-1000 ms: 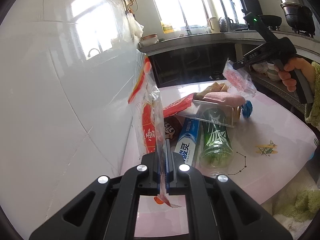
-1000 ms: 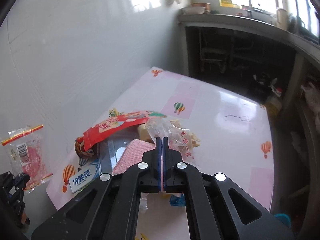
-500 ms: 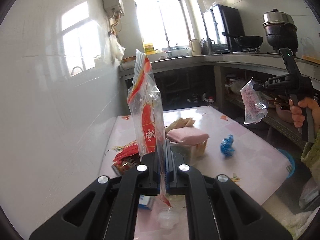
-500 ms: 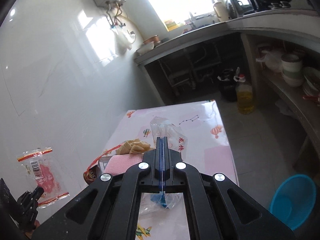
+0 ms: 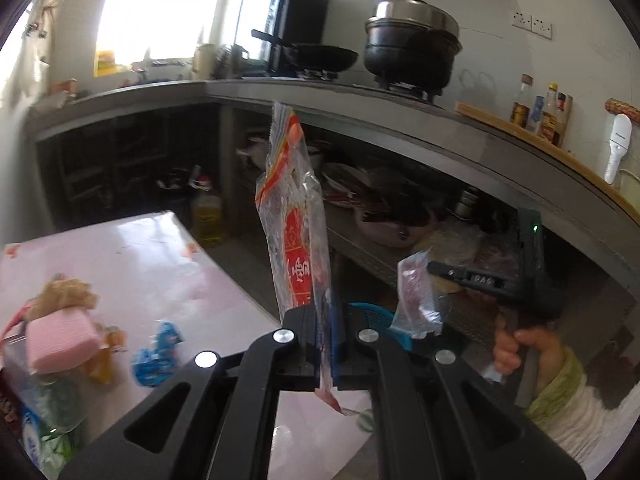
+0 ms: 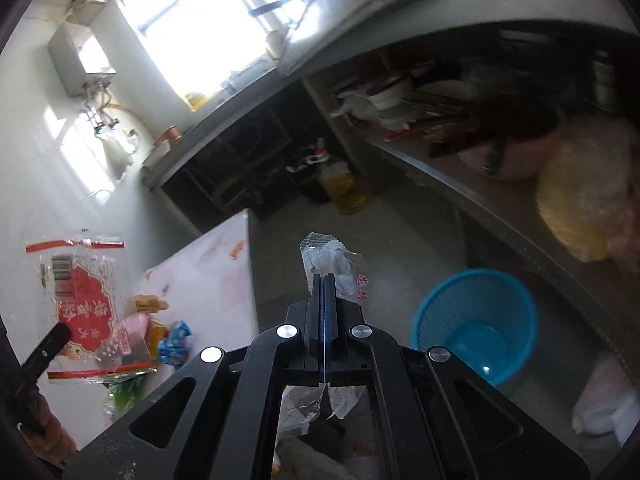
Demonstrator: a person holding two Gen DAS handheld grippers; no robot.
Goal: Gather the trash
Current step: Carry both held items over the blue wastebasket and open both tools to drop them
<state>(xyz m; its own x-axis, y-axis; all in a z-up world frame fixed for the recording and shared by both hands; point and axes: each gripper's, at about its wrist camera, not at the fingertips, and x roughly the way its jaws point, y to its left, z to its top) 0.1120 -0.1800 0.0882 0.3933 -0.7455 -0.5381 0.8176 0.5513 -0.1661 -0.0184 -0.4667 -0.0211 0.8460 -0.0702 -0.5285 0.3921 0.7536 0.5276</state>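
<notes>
two wrappers in hand, one per gripper, both off the table. listed left to right.

item: table (image 5: 132, 256), pink cloth, at the left; more litter on it, a blue crumpled wrapper (image 5: 154, 356) near its right edge, a pink sponge (image 5: 60, 338) further left.

item: left gripper (image 5: 327, 340), jaws pressed together, pinching a red-printed clear bag (image 5: 296, 232) at its lower edge; the bag stands up from the pinch and leans slightly left.

item: right gripper (image 6: 325, 300), jaws pressed together on a small clear wrapper (image 6: 338, 264), which pokes out in front and trails behind the pads.

item: blue basket (image 6: 476, 324), on the floor at the right, under the counter, seemingly empty; the likely bin.

handling, judged: both wrappers are thin film, light, limp, slick; little risk of damage, some of slipping or drifting on release. an edge pinch holds them well enough; letting go low over the basket would suit.
</notes>
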